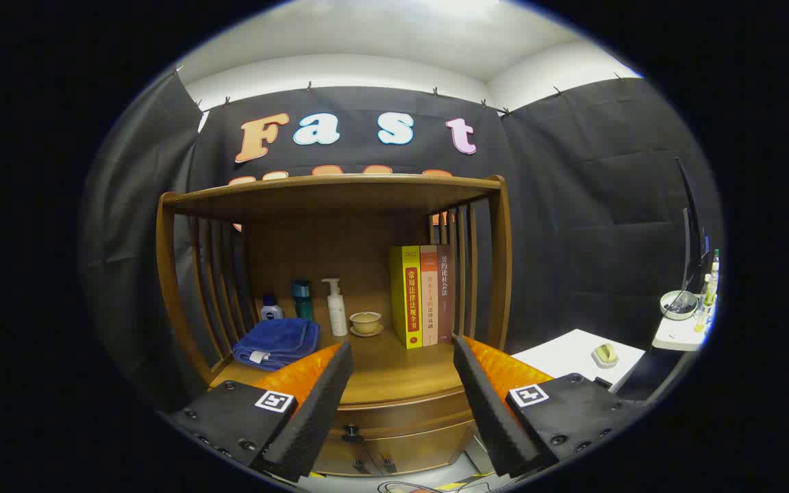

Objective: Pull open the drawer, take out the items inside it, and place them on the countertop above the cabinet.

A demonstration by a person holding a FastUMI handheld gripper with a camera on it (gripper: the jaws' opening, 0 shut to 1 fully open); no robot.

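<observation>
Jaws: wide apart, holding nothing; gripper (401, 383) poised in front of the cabinet (168, 274), above and short of the drawer front.

Drawer (401, 428): closed, below the countertop (394, 373), seen between the fingers. Knob (351, 433): one, dark, low between the fingers, untouched. Contents hidden; count impossible.

Countertop stock, left to right:
- Towel (277, 342): one, blue, folded, at the left front just beyond the left finger.
- Small bottle (271, 308): one, dark with a white cap, behind the towel.
- Flask (303, 298): one, teal, upright against the back panel.
- Pump bottle (335, 307): one, white, upright beside the flask.
- Bowl (366, 320) on a saucer: one, pale, near the middle.
- Books (422, 294): three, standing upright, leaning on the right slats for support.

Bare wood at the front centre, probably the spot for drawer items.

Side table (572, 352): one, white, right of the cabinet, carrying one small pale object, too small to identify.

Stage, as judged: approach only; opening not begun. Next, likely: lowering onto the knob, closing on it, pulling outward.
</observation>
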